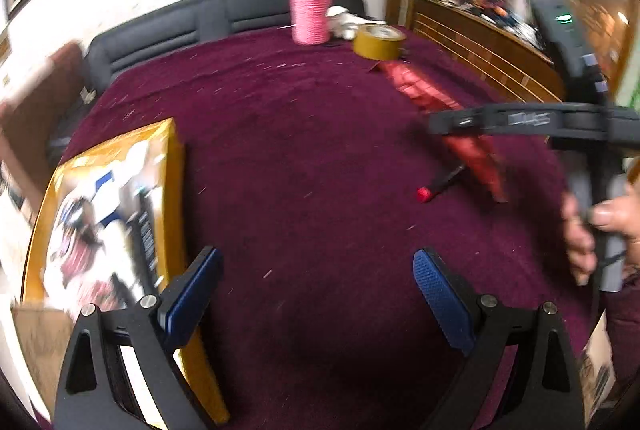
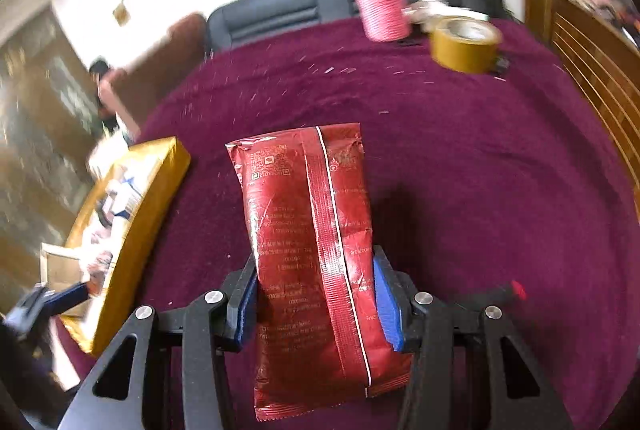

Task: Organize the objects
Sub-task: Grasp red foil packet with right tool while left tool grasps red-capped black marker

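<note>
- The right gripper [image 2: 316, 294] has its blue pads clenched on a red foil packet [image 2: 312, 230], one pad pressing each long edge; the packet sticks out ahead of the jaws, seam side up, with small print and a code square near its far end.
- From the left wrist view that same red foil packet [image 1: 472, 146] hangs above the cloth on the right, gripped by the right gripper [image 1: 468, 134], with a person's hand [image 1: 600, 234] around the handle.
- The left gripper [image 1: 316, 294] is released — its blue pads stand wide apart with only the maroon tablecloth [image 1: 300, 150] between them.
- A gold box [image 1: 120, 230] with a picture on its lid lies at the left edge of the table, just beside the left gripper's left finger.
- A red-tipped black stick [image 1: 436, 188] lies on the cloth below the packet.
- At the far end stand a pink woven basket [image 2: 382, 4] and a roll of brown tape [image 2: 464, 44], near each other — well apart from the packet.
- Something small and white sits between basket and tape; too blurred to name.
</note>
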Demonstrator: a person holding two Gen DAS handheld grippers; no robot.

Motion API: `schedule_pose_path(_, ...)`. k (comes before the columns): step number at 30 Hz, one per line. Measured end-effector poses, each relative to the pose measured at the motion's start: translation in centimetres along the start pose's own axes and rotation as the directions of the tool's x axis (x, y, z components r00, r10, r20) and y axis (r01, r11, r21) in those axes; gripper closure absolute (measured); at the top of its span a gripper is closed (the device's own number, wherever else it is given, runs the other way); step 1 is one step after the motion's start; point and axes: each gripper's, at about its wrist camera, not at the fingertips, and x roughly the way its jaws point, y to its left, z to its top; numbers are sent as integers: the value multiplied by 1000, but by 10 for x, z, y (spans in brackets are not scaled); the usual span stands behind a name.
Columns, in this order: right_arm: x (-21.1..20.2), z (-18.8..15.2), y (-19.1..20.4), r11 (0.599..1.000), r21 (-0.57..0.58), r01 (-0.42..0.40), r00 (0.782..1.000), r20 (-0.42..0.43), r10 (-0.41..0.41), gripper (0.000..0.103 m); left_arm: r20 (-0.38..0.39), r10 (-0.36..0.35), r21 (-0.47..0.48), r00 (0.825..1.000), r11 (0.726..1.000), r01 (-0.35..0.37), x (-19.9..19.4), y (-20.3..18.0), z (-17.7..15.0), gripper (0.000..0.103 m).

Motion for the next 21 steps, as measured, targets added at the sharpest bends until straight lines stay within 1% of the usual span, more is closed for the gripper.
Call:
schedule_pose_path(2, -24, -10, -23, 998, 55, -4, 999, 35, 2, 49, -9, -19, 66, 1000, 998, 19, 13, -18, 8, 7)
schedule_pose_path(5, -46, -23, -55, 990, 138, 5, 998, 56, -12, 49, -22, -45, 150, 999, 987, 48, 31, -44, 20, 8)
schedule_pose_path(7, -55, -32, -74, 981, 192, 2, 998, 63, -15, 49, -17, -74, 213, 997, 974, 76, 41, -62, 30, 13)
schedule_pose_path(8, -59, -37, -82, 977, 215, 1, 998, 65, -16, 49, -22, -85, 232, 996, 969, 88, 45, -70, 35, 20)
schedule_pose_path(9, -63, -43, -91, 971, 241, -2, 997, 70, -16, 48, -31, -97, 250, 995, 963, 102, 51, -76, 40, 30)
schedule_pose_path(11, -67, -54, -105, 960, 281, -9, 997, 76, -12, 48, -49, -111, 279, 993, 953, 120, 64, -87, 52, 38)
schedule_pose_path(14, -68, -66, -118, 946, 322, -21, 997, 71, -2, 48, -54, -148, 314, 988, 936, 157, 80, -99, 65, 38)
schedule_pose_path(15, -67, -69, -122, 942, 335, -29, 998, 69, 6, 48, -59, -150, 333, 987, 929, 161, 85, -102, 67, 38)
schedule_pose_path(17, -67, -73, -128, 936, 349, -39, 997, 69, 16, 48, -87, -158, 374, 984, 910, 179, 97, -112, 67, 38)
schedule_pose_path(20, -67, -78, -134, 932, 357, -56, 997, 73, 32, 48, -134, -147, 419, 980, 888, 190, 115, -125, 65, 38)
schedule_pose_path(21, -67, -79, -135, 932, 358, -62, 997, 74, 37, 48, -146, -143, 425, 979, 885, 192, 121, -129, 64, 38)
